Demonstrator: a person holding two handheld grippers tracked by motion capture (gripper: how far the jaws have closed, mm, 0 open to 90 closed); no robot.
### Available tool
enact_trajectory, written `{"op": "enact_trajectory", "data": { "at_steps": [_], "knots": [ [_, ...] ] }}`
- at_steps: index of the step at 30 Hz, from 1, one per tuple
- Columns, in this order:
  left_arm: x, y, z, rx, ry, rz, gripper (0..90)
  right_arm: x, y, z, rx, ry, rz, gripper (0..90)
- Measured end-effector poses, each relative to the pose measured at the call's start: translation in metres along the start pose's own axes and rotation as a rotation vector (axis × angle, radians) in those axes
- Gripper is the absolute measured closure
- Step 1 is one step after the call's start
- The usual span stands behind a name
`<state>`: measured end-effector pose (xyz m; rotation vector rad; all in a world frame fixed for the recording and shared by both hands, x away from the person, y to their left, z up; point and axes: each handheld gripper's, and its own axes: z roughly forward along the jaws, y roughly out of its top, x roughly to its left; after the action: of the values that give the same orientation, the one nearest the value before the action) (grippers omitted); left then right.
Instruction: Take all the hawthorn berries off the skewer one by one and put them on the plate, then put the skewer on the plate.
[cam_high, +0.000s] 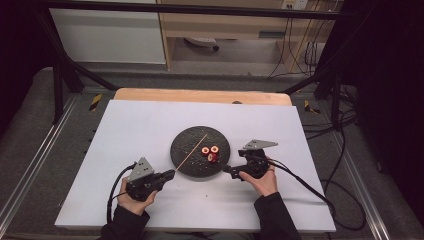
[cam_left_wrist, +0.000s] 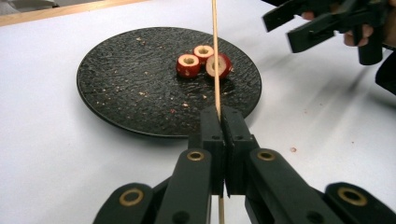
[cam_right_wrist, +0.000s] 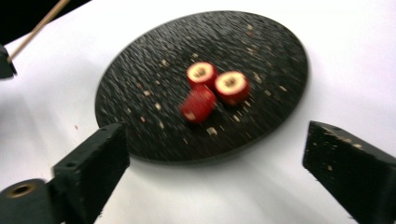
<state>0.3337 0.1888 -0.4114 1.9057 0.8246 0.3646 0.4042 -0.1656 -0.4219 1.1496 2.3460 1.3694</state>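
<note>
Round black plate (cam_high: 187, 160), rough pebbled surface with pale crumbs scattered on it, sits mid-table on a smooth white board (cam_high: 125, 130). On the plate's right half lie three short red fruit rings (cam_high: 210, 152), cored, pale flesh round the hole, glossy red skin; two lie hole-up and touch each other, the third is tipped on its side against them.

Left gripper (cam_high: 168, 175) has its black jaws clamped tight on a thin wooden skewer (cam_high: 191, 151), straight, light tan, running from the plate's near-left rim up across the plate. In the left gripper view the skewer (cam_left_wrist: 215, 56) crosses in front of the rings (cam_left_wrist: 203, 60).

Right gripper (cam_high: 227, 169) is just off the plate's right rim, jaws wide apart, nothing between them; blocky matte black pads (cam_right_wrist: 348, 168), flecked with crumbs.
</note>
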Motion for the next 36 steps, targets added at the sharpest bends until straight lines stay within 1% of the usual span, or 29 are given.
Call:
{"op": "enact_trajectory", "data": {
  "at_steps": [3, 6, 9, 12, 14, 17, 20, 21, 23, 27, 29, 35, 36],
  "knots": [
    [0.001, 0.003, 0.002, 0.008, 0.003, -0.006, 88.1, -0.005, -0.009, -0.01, -0.012, -0.016, 0.001, 4.7],
    [0.002, 0.007, 0.003, 0.009, 0.004, -0.012, 88.0, -0.01, -0.018, -0.018, -0.024, -0.018, 0.009, 3.4],
    [0.003, 0.012, 0.004, 0.015, 0.009, -0.016, 88.1, -0.014, -0.026, -0.025, -0.023, -0.035, -0.004, 2.6],
    [0.004, 0.019, 0.008, 0.021, 0.017, -0.019, 88.1, -0.018, -0.032, -0.03, -0.023, -0.04, 0.009, 1.7],
    [0.005, 0.023, 0.011, 0.029, 0.023, -0.015, 88.0, -0.021, -0.036, -0.033, -0.019, -0.046, 0.007, 1.1],
    [0.006, 0.028, 0.016, 0.04, 0.028, -0.017, 88.0, -0.024, -0.041, -0.036, -0.009, -0.061, -0.01, 0.6],
    [0.009, 0.033, 0.023, 0.053, 0.037, -0.017, 88.1, -0.026, -0.045, -0.039, -0.002, -0.06, 0.005, 0.6],
    [0.01, 0.034, 0.025, 0.057, 0.039, -0.018, 88.1, -0.027, -0.046, -0.04, -0.002, -0.06, 0.0, 0.6],
    [0.012, 0.037, 0.028, 0.063, 0.046, -0.021, 88.1, -0.028, -0.048, -0.041, 0.002, -0.059, 0.006, 0.6],
    [0.015, 0.041, 0.039, 0.078, 0.066, -0.026, 88.1, -0.029, -0.052, -0.044, 0.003, -0.064, -0.009, 0.6],
    [0.016, 0.043, 0.043, 0.09, 0.077, -0.019, 88.1, -0.03, -0.054, -0.045, 0.001, -0.062, -0.008, 0.6],
    [0.021, 0.045, 0.058, 0.108, 0.101, -0.037, 88.1, -0.032, -0.057, -0.047, 0.009, -0.062, 0.001, 0.6],
    [0.022, 0.046, 0.06, 0.116, 0.108, -0.032, 88.1, -0.032, -0.058, -0.047, 0.006, -0.062, -0.003, 0.6]
  ]
}}
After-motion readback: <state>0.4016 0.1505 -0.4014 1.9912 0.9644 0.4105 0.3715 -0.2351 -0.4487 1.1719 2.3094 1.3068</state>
